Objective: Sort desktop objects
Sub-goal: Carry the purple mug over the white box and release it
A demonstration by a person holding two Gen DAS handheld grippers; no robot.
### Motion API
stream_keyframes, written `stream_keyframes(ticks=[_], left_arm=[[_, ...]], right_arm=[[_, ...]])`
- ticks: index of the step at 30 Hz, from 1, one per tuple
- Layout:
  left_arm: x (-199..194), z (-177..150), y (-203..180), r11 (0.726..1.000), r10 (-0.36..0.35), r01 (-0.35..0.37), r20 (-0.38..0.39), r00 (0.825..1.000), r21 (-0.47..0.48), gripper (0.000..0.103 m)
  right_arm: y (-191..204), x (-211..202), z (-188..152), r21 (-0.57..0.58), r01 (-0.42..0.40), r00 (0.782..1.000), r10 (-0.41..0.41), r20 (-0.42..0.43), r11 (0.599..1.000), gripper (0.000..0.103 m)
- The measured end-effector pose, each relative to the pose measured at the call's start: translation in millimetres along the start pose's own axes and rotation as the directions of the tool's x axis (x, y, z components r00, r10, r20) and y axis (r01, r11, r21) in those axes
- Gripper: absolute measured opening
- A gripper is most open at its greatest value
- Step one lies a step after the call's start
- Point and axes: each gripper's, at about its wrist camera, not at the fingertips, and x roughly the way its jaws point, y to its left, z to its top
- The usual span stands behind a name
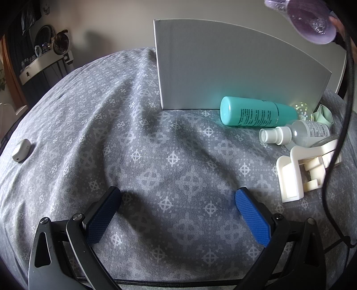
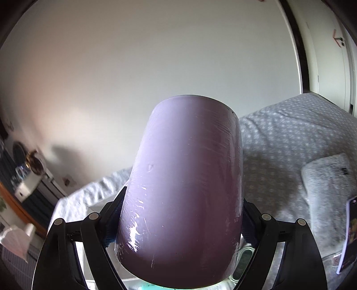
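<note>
My right gripper (image 2: 180, 214) is shut on a lilac cup (image 2: 185, 191) wrapped in clear film, held high in the air; the cup also shows at the top right of the left wrist view (image 1: 312, 20). My left gripper (image 1: 178, 207) is open and empty, low over the grey patterned cloth (image 1: 133, 138). A teal bottle (image 1: 256, 113) lies on its side in front of a white box (image 1: 234, 64). A clear spray bottle (image 1: 296, 133), a small glittery ball (image 1: 303, 111) and a pale green item (image 1: 324, 113) lie to its right.
A white plastic clamp-like part (image 1: 299, 171) lies right of my left gripper, with a black cable (image 1: 341, 133) hanging across it. A small white device (image 1: 21, 150) sits at the far left. A grey fluffy cushion (image 2: 328, 185) and a booklet (image 2: 348, 234) lie on the right.
</note>
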Motion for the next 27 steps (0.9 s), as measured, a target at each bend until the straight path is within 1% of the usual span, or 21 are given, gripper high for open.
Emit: stream_keyframes(ticks=[3,4,6,8,9,10,12,13,15,16,17,18,20,22,23,26,27], left_arm=[[-0.1,-0.3,0.1,1.0,0.0,0.0,0.0,1.0,0.0,0.103],[-0.1,-0.5,0.3,1.0,0.0,0.0,0.0,1.0,0.0,0.103],[-0.1,-0.3,0.2,1.0,0.0,0.0,0.0,1.0,0.0,0.103],[0.1,-0.6,0.4,1.0,0.0,0.0,0.0,1.0,0.0,0.103],[0.0,-0.4,0.2,1.0,0.0,0.0,0.0,1.0,0.0,0.103],[0.0,-0.6,0.3,1.0,0.0,0.0,0.0,1.0,0.0,0.103],[0.0,-0.2,0.0,1.0,0.0,0.0,0.0,1.0,0.0,0.103],[0.0,-0.2,0.1,1.0,0.0,0.0,0.0,1.0,0.0,0.103],[-0.1,-0.3,0.2,1.0,0.0,0.0,0.0,1.0,0.0,0.103],[-0.1,-0.5,0.3,1.0,0.0,0.0,0.0,1.0,0.0,0.103],[-0.1,-0.5,0.4,1.0,0.0,0.0,0.0,1.0,0.0,0.103],[0.0,-0.4,0.2,1.0,0.0,0.0,0.0,1.0,0.0,0.103],[-0.1,-0.6,0.4,1.0,0.0,0.0,0.0,1.0,0.0,0.103],[0.0,-0.2,0.0,1.0,0.0,0.0,0.0,1.0,0.0,0.103],[-0.1,-0.5,0.4,1.0,0.0,0.0,0.0,1.0,0.0,0.103],[0.0,-0.5,0.4,1.0,0.0,0.0,0.0,1.0,0.0,0.103],[0.0,-0.3,0.2,1.0,0.0,0.0,0.0,1.0,0.0,0.103]], right_arm=[[5.7,23.8,-25.1,-0.048,0.002,0.995,-0.007,-0.103,0.999,0.086],[6.9,25.4,-34.5,-0.068,0.002,0.992,-0.011,-0.124,0.998,0.087],[2.8,22.5,-47.9,-0.085,-0.005,0.992,-0.006,-0.13,0.996,0.087],[-3.7,10.4,-57.1,-0.098,-0.012,0.992,-0.001,-0.125,0.995,0.091],[-9.9,8.0,-60.1,-0.105,-0.017,0.991,0.003,-0.131,0.994,0.091],[-17.1,1.2,-63.1,-0.112,-0.025,0.991,0.011,-0.13,0.993,0.091],[-35.0,-18.2,-75.5,-0.128,-0.054,0.991,0.037,-0.129,0.99,0.096],[-47.7,-28.1,-87.2,-0.135,-0.073,0.988,0.053,-0.147,0.988,0.098],[-61.0,-35.4,-105.5,-0.148,-0.096,0.978,0.065,-0.2,0.984,0.098],[-71.6,-39.6,-119.8,-0.154,-0.094,0.971,0.057,-0.234,0.984,0.098],[-77.8,-41.0,-124.9,-0.146,-0.087,0.966,0.048,-0.253,0.985,0.098],[-86.8,-41.2,-135.6,-0.119,-0.082,0.959,0.046,-0.28,0.989,0.098],[-110.9,-40.1,-157.3,0.009,-0.087,0.936,0.085,-0.342,0.996,0.098],[-124.3,-35.1,-173.7,0.102,-0.084,0.919,0.117,-0.376,0.991,0.098],[-129.0,-30.5,-183.8,0.151,-0.091,0.907,0.145,-0.394,0.984,0.098],[-124.0,-13.6,-195.3,0.206,-0.11,0.881,0.191,-0.434,0.972,0.098],[-120.8,-8.4,-195.5,0.22,-0.118,0.878,0.205,-0.432,0.968,0.098]])
